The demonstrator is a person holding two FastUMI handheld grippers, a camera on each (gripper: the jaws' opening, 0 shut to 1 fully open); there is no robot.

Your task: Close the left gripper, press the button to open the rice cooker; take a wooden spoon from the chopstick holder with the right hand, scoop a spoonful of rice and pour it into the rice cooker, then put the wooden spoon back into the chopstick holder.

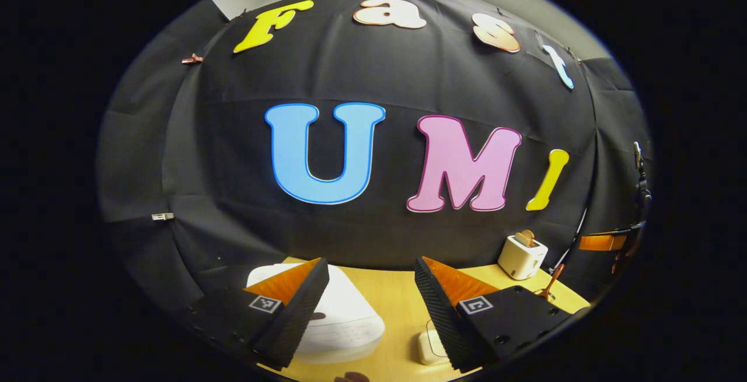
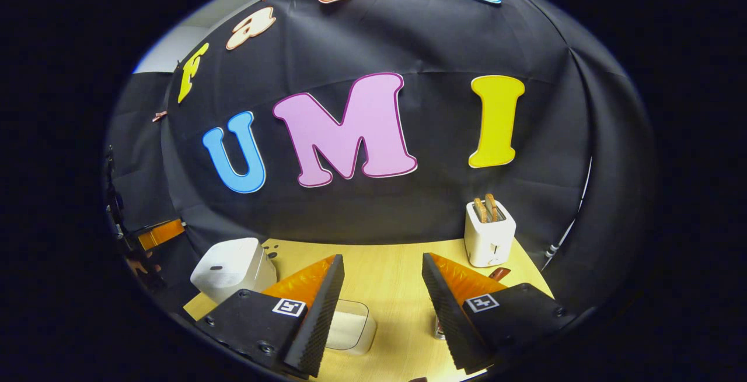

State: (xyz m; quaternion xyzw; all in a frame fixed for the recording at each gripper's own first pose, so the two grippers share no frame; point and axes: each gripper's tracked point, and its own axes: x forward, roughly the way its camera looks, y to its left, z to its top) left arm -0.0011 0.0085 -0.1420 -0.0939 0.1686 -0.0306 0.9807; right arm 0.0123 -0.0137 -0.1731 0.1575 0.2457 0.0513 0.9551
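The white rice cooker (image 1: 344, 318) sits with its lid down at the table's left, partly behind my left finger; it is also in the right gripper view (image 2: 233, 268). My left gripper (image 1: 372, 306) hovers open above and before it, holding nothing. The clear box of rice (image 2: 350, 326) lies between the fingers of my open, empty right gripper (image 2: 382, 306). The wooden spoon (image 1: 551, 283) sticks up at the right, and its end (image 2: 499, 274) peeks over my right finger. The chopstick holder (image 2: 439, 326) is mostly hidden behind that finger.
A white toaster (image 2: 489, 233) with toast in it stands at the back right of the yellow table (image 2: 385, 265). The black cloth wall closes off the back. The other gripper's orange part (image 1: 604, 242) shows far right in the left gripper view.
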